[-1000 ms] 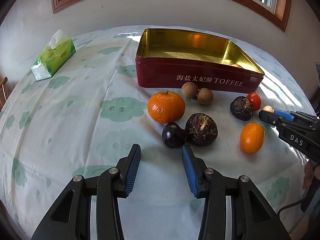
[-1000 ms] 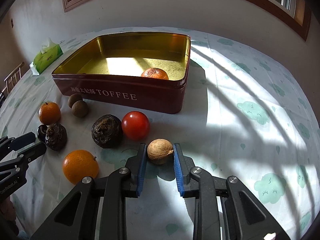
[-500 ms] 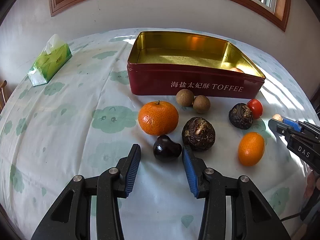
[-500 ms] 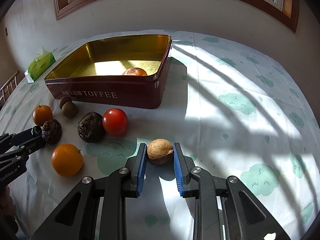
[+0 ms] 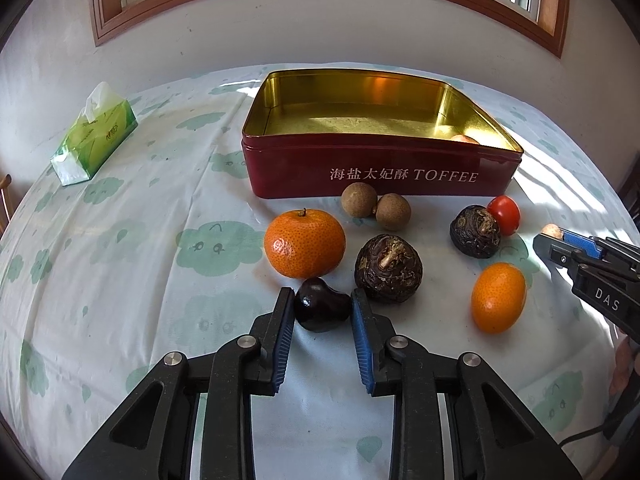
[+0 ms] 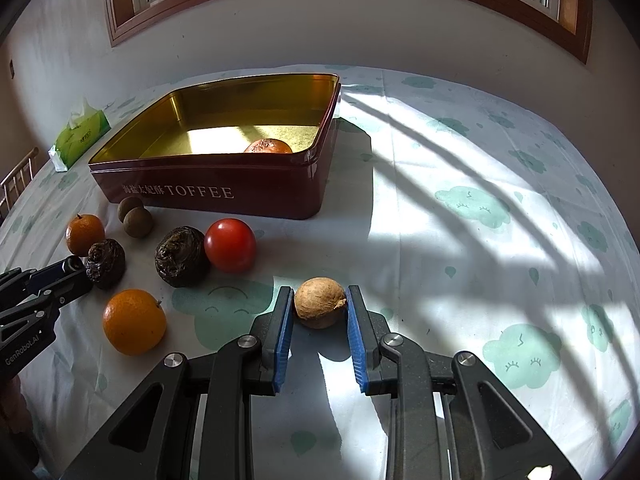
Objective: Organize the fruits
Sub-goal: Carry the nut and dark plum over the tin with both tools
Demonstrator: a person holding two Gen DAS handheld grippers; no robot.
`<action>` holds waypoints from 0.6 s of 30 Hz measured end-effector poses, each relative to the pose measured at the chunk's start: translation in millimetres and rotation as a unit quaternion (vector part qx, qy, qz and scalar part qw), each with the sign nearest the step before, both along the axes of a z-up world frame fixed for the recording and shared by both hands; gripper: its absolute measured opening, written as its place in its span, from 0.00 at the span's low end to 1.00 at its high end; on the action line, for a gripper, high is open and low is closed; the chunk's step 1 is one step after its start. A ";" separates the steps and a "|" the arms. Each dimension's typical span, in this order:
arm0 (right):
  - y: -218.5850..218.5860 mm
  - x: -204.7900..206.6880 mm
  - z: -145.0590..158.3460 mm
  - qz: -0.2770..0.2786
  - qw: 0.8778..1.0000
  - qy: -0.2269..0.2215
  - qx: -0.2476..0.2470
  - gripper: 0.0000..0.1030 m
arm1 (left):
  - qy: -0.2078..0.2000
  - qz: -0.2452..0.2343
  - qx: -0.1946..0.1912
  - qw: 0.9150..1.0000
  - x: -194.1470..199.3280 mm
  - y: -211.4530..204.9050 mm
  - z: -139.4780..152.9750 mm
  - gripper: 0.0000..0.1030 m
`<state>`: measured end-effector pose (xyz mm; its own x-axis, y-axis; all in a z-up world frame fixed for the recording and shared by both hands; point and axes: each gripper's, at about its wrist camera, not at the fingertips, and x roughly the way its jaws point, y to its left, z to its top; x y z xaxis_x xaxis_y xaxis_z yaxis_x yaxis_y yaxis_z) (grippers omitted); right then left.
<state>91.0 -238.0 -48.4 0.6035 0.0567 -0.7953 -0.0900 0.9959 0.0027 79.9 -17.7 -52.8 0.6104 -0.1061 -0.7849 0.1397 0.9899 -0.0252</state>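
Jaws: left gripper (image 5: pixel 322 307) squeezes the dark purple fruit (image 5: pixel 320 305), right gripper (image 6: pixel 319 307) squeezes the brown nut (image 6: pixel 320 302), both fruits low on the counter (image 5: pixel 120 280) in front of the toffee tin (image 5: pixel 380 176) | Risk: round fruit may pop out, or the dark one may bump the orange (image 5: pixel 305 243) just beside it | Pose: both grippers tip steeply down toward the tin.

Both wrist views look steeply down, close, sharing the toffee tin (image 5: pixel 380 172) and seemingly most fruit
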 end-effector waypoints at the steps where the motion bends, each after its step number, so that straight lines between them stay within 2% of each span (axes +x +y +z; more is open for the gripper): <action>1: -0.1 -0.1 -0.1 0.000 1.000 0.000 0.000 0.24 | 0.000 0.000 0.000 1.000 0.1 0.3 0.0 0.28; 18: -0.7 -0.3 1.3 0.001 1.000 -0.001 0.000 0.23 | 0.003 0.000 -0.014 1.000 -3.9 4.2 5.0 0.28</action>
<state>90.7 -238.7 -47.1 0.6047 0.0581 -0.7943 -0.0918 0.9958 0.0029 76.1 -13.4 -47.8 0.6051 -0.1286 -0.7857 0.1402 0.9887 -0.0538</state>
